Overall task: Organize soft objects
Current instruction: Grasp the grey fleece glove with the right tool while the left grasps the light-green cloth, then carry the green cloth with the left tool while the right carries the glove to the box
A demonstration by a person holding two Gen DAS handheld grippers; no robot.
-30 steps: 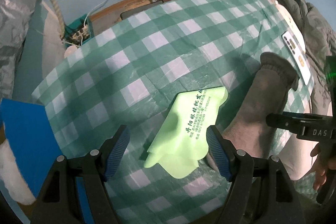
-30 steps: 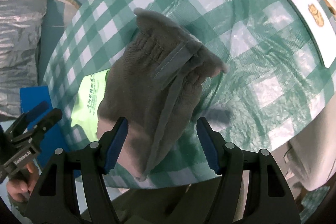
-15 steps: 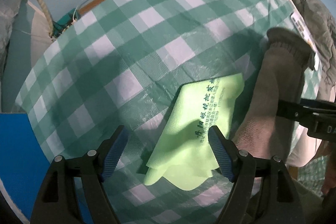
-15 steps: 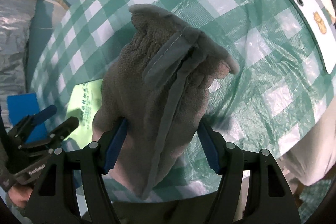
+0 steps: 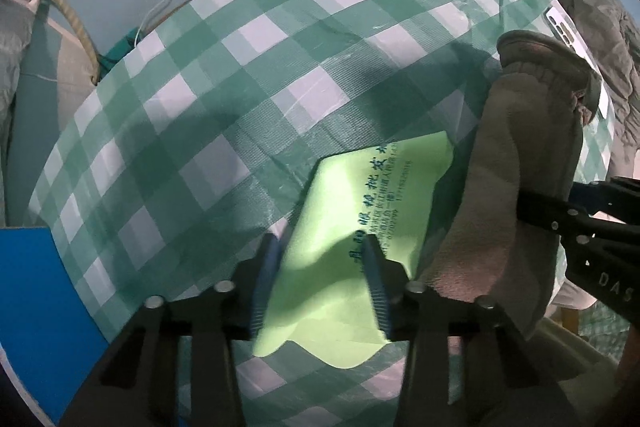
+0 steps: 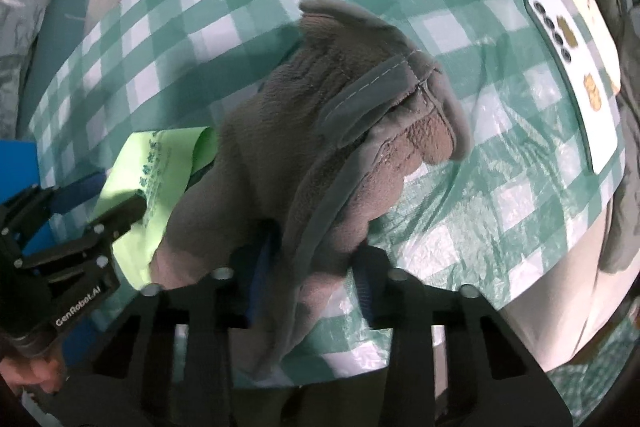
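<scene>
Both hand-held grippers point down at the counter (image 5: 256,75), which is covered in a green-and-white checked cloth.

Left hand-held gripper (image 5: 320,281): jaws have just been closing and now stand narrow, with the near part of the light green cloth (image 5: 360,227) between the blue pads. The right pad touches the cloth. Contact at the left pad cannot be told, so a firm pinch is not confirmed. In the right wrist view a bit of the person's hand (image 6: 36,371) shows on this gripper's handle at lower left.

Right hand-held gripper (image 6: 312,263): jaws have just been closing and are pressed on the lower end of the grey fleece glove (image 6: 320,131). The fleece bunches between the pads.

Count: one green cloth with dark printed characters, one grey glove, one white phone (image 6: 576,75), two hand-held grippers.

Positions: the green cloth lies flat near the counter's front edge, its right edge tucked under the glove. The glove lies just right of the cloth, cuff pointing away from the gripper. The phone lies near the far right edge, well apart from both.
</scene>
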